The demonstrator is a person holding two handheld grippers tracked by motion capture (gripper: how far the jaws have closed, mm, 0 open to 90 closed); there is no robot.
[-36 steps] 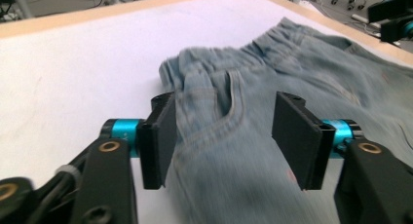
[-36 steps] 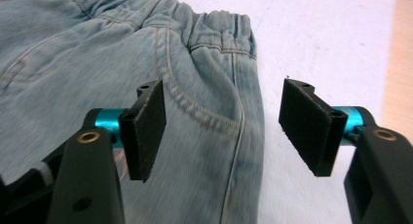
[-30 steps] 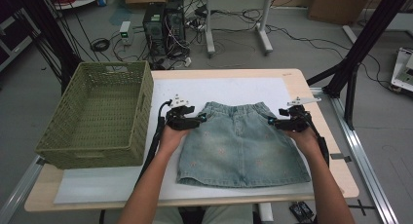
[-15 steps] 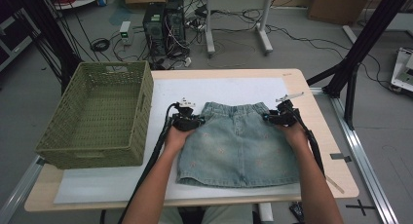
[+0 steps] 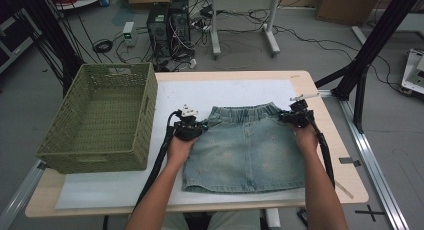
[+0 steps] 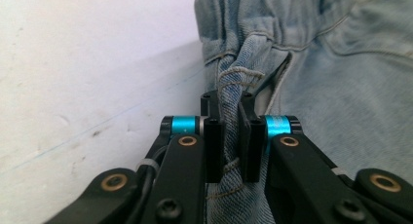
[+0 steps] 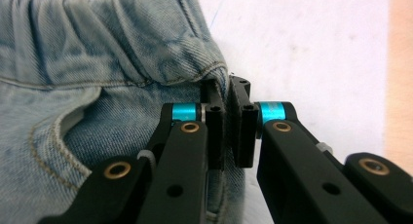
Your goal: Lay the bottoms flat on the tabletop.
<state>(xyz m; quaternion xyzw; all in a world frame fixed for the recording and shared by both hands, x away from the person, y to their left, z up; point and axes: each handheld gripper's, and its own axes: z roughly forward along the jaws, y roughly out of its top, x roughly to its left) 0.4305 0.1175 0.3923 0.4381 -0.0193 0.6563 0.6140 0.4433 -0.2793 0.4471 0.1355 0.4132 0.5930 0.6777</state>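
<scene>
A light blue denim skirt [image 5: 247,147] lies flat on the white mat [image 5: 225,92], waistband at the far side. My left gripper [image 5: 189,126] sits at the skirt's left edge just below the waistband. In the left gripper view this gripper [image 6: 228,104] is shut on a raised fold of the skirt [image 6: 341,87]. My right gripper [image 5: 296,115] is at the skirt's right edge by the waistband corner. In the right gripper view that gripper [image 7: 227,95] is shut on the skirt's side seam [image 7: 97,63].
A green woven basket [image 5: 100,115] stands on the table's left, close to the left hand. The wooden table edge [image 5: 345,155] runs down the right. Black cables trail from both grippers toward the front edge. Computers and cables lie on the floor beyond.
The right gripper has shifted a little to the left along the skirt's right edge. The left gripper has edged slightly toward the person. The skirt lies where it was.
</scene>
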